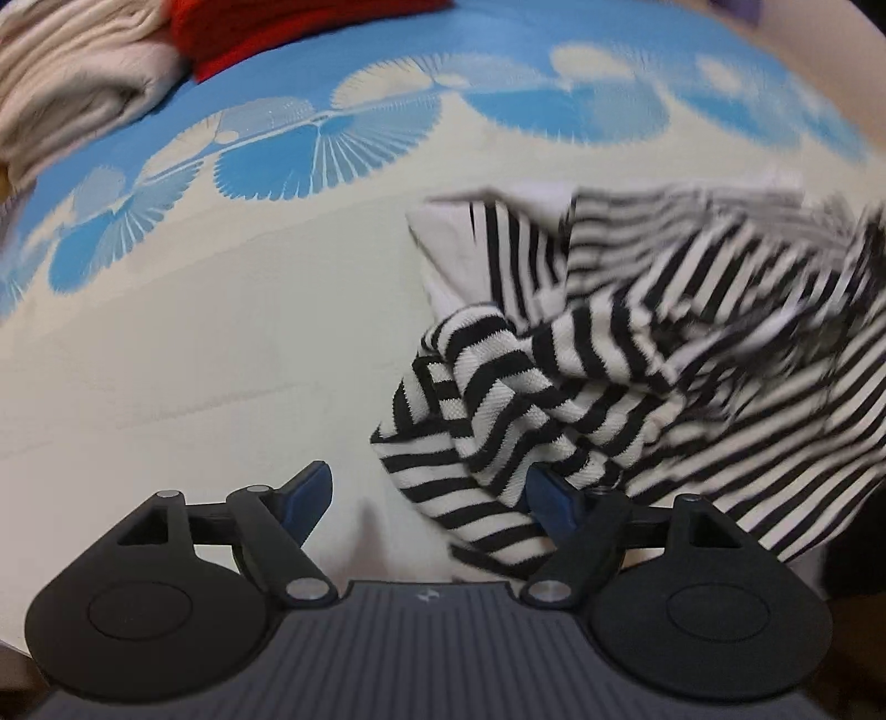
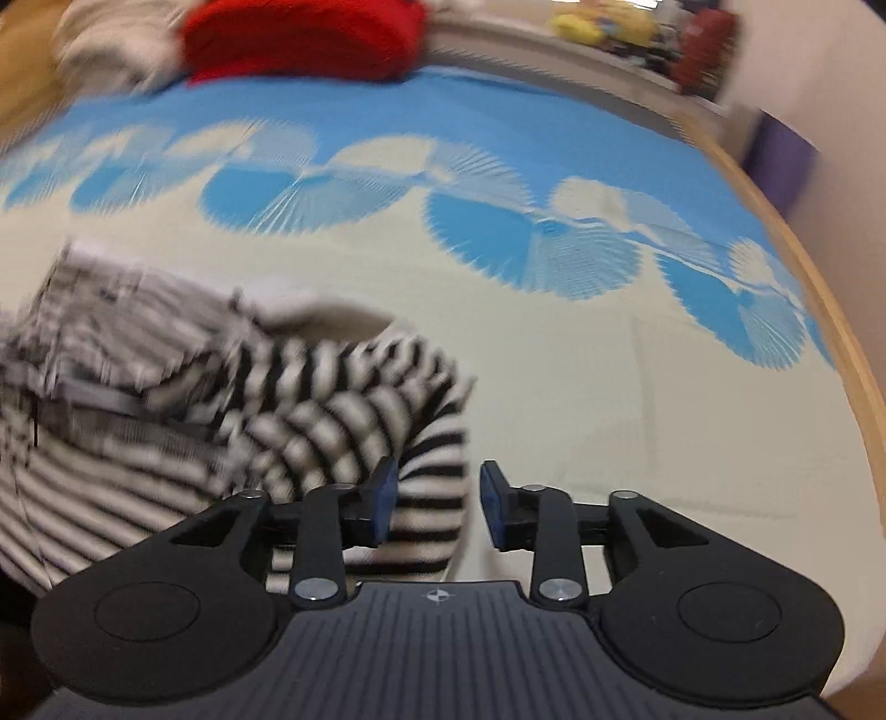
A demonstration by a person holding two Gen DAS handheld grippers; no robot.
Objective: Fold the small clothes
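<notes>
A black-and-white striped garment [image 1: 581, 376] is lying crumpled on the cream part of the bedspread [image 1: 194, 360], bunched in folds with a plain white inner layer showing at its far edge. In the right wrist view the same striped cloth [image 2: 343, 410] is blurring across the left half of the frame. You are holding the left gripper [image 1: 429, 493] with its jaws spread wide, the garment's near edge draping over its right blue pad [image 1: 551, 493] while the left pad is sitting over bare bedspread. Your right gripper [image 2: 437, 507] is standing with its jaws parted, a striped fold lying in the gap and touching the left pad, the right pad apart from it. Beyond, a blue fan pattern [image 2: 482, 232] is running across the bedspread. A red cloth [image 2: 299, 39] and a beige cloth [image 1: 72, 83] are sitting at the far side.
</notes>
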